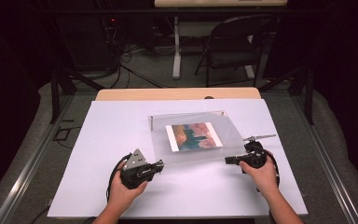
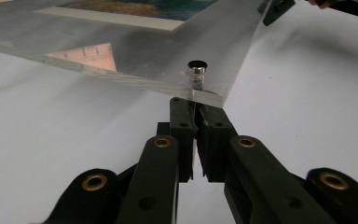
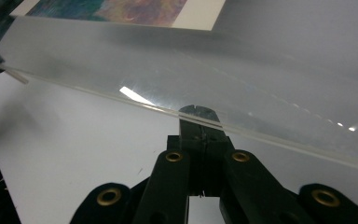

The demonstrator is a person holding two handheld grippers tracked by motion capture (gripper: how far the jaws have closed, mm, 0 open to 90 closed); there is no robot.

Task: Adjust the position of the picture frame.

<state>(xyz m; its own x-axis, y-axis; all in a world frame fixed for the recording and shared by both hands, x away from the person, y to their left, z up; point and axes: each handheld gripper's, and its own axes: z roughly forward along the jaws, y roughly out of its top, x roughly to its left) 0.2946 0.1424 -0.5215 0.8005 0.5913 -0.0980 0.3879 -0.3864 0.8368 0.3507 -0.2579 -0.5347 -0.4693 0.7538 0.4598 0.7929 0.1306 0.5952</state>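
A clear acrylic sheet [image 1: 233, 140] lies over a colourful picture [image 1: 193, 136] on the white board. My left gripper [image 1: 161, 164] is shut, with its tips at the sheet's near left corner. In the left gripper view the closed jaws [image 2: 195, 105] sit just under that corner of the sheet [image 2: 144, 51], below a small metal pin [image 2: 196, 74]. My right gripper [image 1: 227, 160] is shut too, at the near right edge. In the right gripper view its tips [image 3: 199, 114] reach under the sheet's edge [image 3: 214, 70]. The sheet casts a shadow on the board, so its near side seems raised.
The white board [image 1: 121, 140] covers a wooden table [image 1: 177, 93] whose far edge shows beyond it. A dark folding chair [image 1: 235, 44], a white table leg [image 1: 176, 46] and cables stand on the floor behind. Metal rails run along both sides.
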